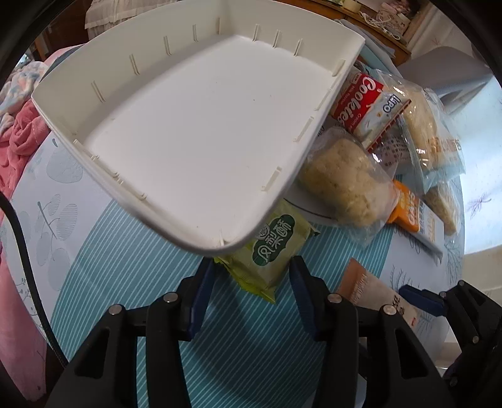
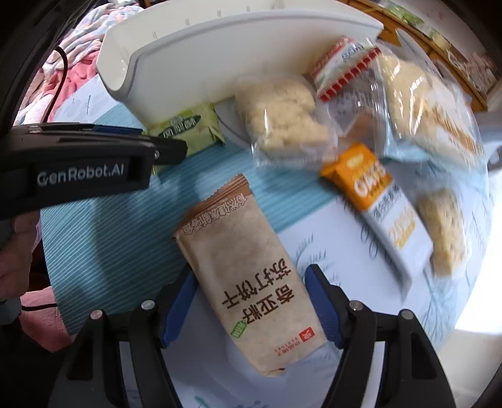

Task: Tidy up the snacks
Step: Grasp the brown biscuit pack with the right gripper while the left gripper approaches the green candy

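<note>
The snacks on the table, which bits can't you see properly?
- Green packet: left wrist view, its top is under the white tray.
- Orange box and clear bags: right wrist view, blurred, print unreadable.
- Brown packet: right wrist view, whether the right tool presses it is unclear.
- Red cookie pack: left wrist view, partly behind the tray.

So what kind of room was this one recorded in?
Probably a lived-in home room: a round table with a teal leaf-print tablecloth, crumpled pink fabric beside it, and a cluttered wooden shelf behind.
</note>
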Tool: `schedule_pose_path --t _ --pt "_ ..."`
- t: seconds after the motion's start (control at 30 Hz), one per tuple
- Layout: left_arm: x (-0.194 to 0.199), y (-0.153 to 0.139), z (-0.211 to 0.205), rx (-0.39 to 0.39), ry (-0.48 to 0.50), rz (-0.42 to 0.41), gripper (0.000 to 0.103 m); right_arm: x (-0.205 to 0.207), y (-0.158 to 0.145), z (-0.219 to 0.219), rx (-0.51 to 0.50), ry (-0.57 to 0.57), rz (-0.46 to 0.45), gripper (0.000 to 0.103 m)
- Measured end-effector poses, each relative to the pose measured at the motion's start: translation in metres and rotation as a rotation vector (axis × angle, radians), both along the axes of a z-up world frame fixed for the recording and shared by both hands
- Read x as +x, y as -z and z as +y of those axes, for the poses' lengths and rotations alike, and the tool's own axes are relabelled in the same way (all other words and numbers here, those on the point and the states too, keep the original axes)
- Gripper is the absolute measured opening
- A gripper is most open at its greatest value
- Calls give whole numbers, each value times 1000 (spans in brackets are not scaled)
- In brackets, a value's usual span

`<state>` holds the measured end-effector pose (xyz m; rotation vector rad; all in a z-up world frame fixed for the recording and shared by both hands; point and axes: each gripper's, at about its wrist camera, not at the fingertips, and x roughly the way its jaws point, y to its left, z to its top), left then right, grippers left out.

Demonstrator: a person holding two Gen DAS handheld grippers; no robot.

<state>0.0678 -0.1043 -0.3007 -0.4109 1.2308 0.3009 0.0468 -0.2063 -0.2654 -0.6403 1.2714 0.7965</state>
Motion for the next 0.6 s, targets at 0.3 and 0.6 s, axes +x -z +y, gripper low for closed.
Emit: schedule_pose_path --t 0.3,0.6 --pt "-13 -4 -6 -43 73 150 29 -21 3 -24 -81 211 88 70" --pt "-37 -32 1 -119 127 125 22 -5 0 -53 -64 511 281 64"
